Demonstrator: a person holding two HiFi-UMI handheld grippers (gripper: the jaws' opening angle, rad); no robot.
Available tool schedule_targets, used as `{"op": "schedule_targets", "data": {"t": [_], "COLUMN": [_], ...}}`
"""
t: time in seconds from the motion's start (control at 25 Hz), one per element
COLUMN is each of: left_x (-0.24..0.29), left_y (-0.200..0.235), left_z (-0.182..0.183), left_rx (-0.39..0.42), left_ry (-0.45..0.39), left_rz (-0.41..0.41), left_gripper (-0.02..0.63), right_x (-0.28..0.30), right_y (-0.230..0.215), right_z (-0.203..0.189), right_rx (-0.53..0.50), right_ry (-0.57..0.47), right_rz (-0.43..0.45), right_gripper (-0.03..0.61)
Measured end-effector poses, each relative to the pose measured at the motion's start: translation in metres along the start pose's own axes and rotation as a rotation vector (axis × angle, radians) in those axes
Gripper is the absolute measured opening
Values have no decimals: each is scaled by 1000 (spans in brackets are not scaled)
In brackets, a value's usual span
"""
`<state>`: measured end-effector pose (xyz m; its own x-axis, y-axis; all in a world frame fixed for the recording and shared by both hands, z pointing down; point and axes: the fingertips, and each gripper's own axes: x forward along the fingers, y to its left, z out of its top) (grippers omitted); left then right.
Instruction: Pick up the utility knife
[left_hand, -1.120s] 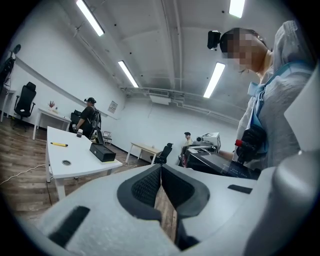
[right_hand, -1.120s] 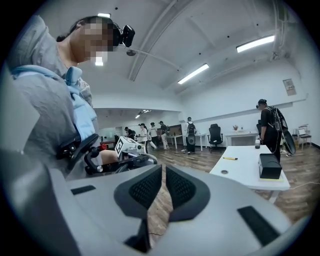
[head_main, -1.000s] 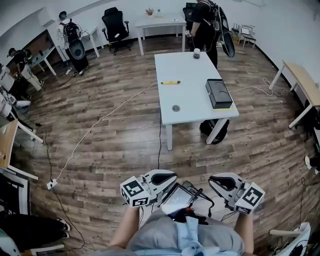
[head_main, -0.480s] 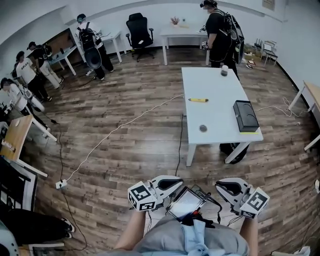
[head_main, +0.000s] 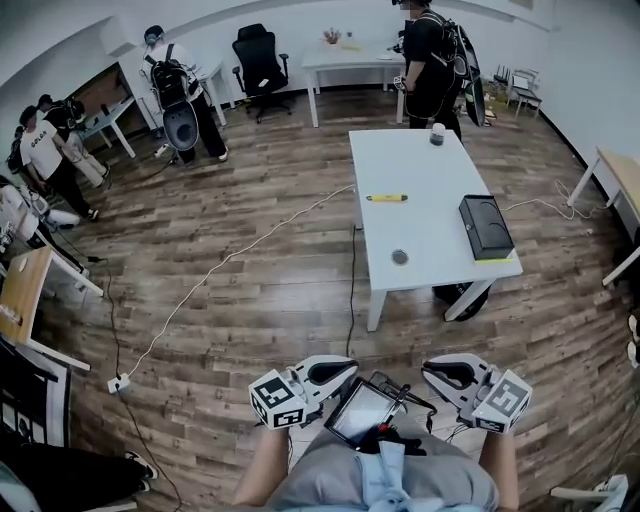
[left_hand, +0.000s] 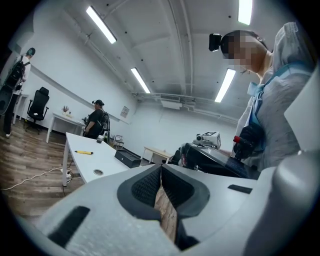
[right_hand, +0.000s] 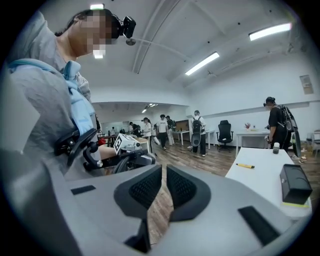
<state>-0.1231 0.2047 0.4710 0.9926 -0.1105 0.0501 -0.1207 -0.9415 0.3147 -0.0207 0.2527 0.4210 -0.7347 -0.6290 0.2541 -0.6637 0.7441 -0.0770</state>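
While both claws hang closed and empty, slim yellow plastic utility knife (head_main: 386, 198) lies on white rectangular tabletop (head_main: 432, 245), well ahead of left claw (head_main: 345, 370) and right claw (head_main: 428, 370), roughly midway between their lines; neither clearly nearer. Knife's long axis runs crosswise to approach. No legible writing; only square patterns on marker cubes (head_main: 278, 398).
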Motion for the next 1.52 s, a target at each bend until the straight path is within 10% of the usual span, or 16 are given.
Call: {"op": "schedule_targets", "data": {"t": [1.52], "left_x": [192], "left_y": [156], "left_z": [73], "left_rx": [38], "left_ry": [75], "left_rz": [64], "left_gripper": [18], "right_x": [18], "right_y": [-261], "right_z": [16], "right_rx": [-52], "right_ry": [78], "right_rz": [119], "right_gripper": [31]}}
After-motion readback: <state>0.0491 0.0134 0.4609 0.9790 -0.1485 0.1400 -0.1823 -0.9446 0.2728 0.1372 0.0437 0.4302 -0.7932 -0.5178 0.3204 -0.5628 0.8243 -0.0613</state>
